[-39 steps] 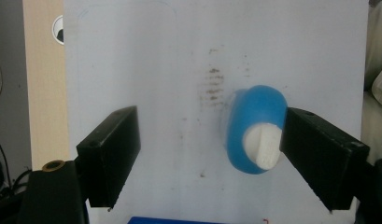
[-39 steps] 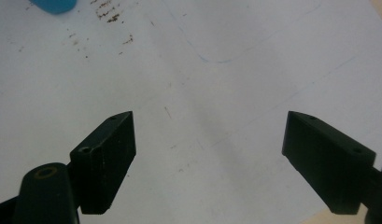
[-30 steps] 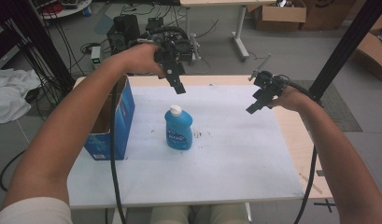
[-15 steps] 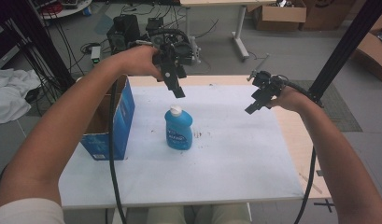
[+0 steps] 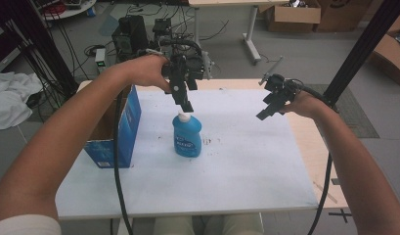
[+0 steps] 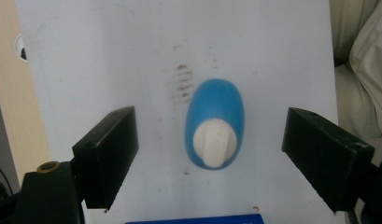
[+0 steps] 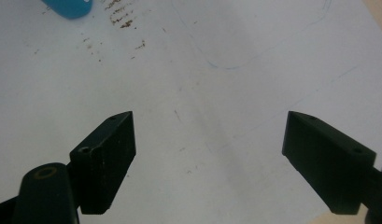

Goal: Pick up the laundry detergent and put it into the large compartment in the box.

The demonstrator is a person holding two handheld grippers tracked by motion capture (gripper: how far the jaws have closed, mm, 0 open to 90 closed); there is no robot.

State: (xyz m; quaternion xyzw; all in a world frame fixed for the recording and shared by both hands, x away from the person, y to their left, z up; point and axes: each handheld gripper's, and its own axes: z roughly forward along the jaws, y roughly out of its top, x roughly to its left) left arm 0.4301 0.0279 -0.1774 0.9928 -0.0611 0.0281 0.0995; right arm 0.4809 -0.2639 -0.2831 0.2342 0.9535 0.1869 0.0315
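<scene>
A blue bottle point(image 5: 187, 137) with a white cap point(image 6: 215, 142) stands upright near the middle of the white table point(image 5: 246, 161). My left gripper point(image 5: 184, 102) hangs directly above the cap, pointing down. Its jaws have just been opening, and they stand wide apart on either side of the bottle point(image 6: 214, 121) without touching it. My right gripper point(image 5: 266, 111) is held above the table's right part, open with nothing between its jaws. In the right gripper view point(image 7: 207, 158) the bottle's edge point(image 7: 69, 7) peeks in at the top left.
An open blue cardboard box point(image 5: 114, 127) stands at the table's left edge. Brown smudges point(image 6: 179, 84) mark the tabletop beside the bottle. A bare wooden strip point(image 5: 315, 147) runs along the right side. Cables, equipment and cartons lie on the floor behind.
My left gripper has moved toward the bottle and a little lower, now right above its cap. The right gripper has stayed where it was.
</scene>
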